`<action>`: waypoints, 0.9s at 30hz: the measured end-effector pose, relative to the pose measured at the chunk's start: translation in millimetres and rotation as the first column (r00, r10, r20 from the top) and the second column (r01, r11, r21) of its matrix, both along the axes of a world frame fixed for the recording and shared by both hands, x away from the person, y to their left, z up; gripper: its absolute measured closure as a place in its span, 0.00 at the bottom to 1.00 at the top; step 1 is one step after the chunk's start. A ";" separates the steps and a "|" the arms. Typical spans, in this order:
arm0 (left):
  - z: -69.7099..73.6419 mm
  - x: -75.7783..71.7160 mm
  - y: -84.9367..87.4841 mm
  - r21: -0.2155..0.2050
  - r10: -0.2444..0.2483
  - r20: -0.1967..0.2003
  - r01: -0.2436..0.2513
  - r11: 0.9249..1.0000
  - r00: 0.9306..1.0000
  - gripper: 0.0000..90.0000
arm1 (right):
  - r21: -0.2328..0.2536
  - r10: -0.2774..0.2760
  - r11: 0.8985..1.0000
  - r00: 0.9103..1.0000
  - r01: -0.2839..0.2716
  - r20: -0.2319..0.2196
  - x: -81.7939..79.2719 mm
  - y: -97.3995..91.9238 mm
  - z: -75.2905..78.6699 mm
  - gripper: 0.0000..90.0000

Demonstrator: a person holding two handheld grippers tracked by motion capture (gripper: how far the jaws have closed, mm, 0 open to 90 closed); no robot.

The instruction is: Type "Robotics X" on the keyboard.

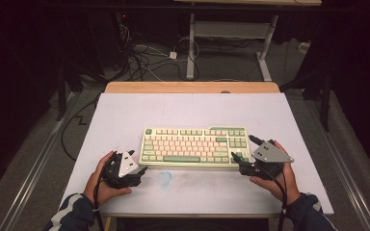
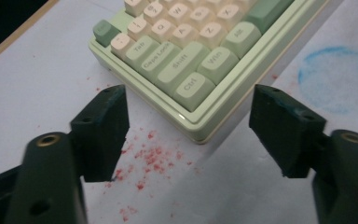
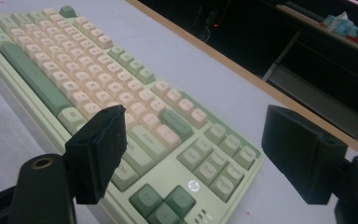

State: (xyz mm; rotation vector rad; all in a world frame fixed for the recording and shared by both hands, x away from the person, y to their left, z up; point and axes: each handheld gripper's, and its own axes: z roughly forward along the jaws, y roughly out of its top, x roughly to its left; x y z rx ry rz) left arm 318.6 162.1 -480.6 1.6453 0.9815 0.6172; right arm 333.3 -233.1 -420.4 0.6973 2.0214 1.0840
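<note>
White paper covers the tabletop (image 1: 125, 120), its wooden far edge showing at the top of the sheet, with a dark floor and tangled cables beyond.

Lower left of the high view, the left gripper (image 1: 136, 172) sits in the person's hand just off the near-left corner of the pale green keyboard with cream and green keycaps (image 1: 195, 146). Its own view shows the jaws spread, nothing between the pads, the keyboard's Ctrl corner (image 2: 193, 86) just ahead of them and red specks (image 2: 149, 156) on the paper below. A faint blue smudge (image 1: 165, 178) lies near the front edge of the keyboard.

Lower right of the high view, the right gripper (image 1: 236, 166) reaches the keyboard's near-right corner. Its jaws stand wide apart over the arrow keys (image 3: 163, 203), pinching nothing.
</note>
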 end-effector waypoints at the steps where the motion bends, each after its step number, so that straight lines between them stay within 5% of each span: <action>1: 1.1 -0.4 -0.1 -0.007 -0.002 0.003 0.002 1.000 1.000 0.35 | -0.003 -0.007 1.000 1.000 0.007 0.000 -1.5 -2.0 -1.6 0.25; 11: 10.8 -0.1 1.2 -0.040 -0.003 -0.012 0.003 0.999 1.000 0.52 | -0.012 -0.014 1.000 0.999 0.014 -0.033 -17.9 -13.4 -18.2 0.25; 20: 20.8 1.4 1.3 -0.063 -0.042 -0.025 0.041 0.997 0.999 0.97 | -0.025 -0.003 1.000 0.999 0.001 -0.049 -25.5 -14.5 -24.2 0.25; 27: 25.6 9.4 -11.4 -0.054 -0.071 -0.058 0.068 0.996 0.996 0.97 | -0.031 0.006 0.999 0.998 -0.008 -0.056 -25.6 -12.2 -25.7 0.25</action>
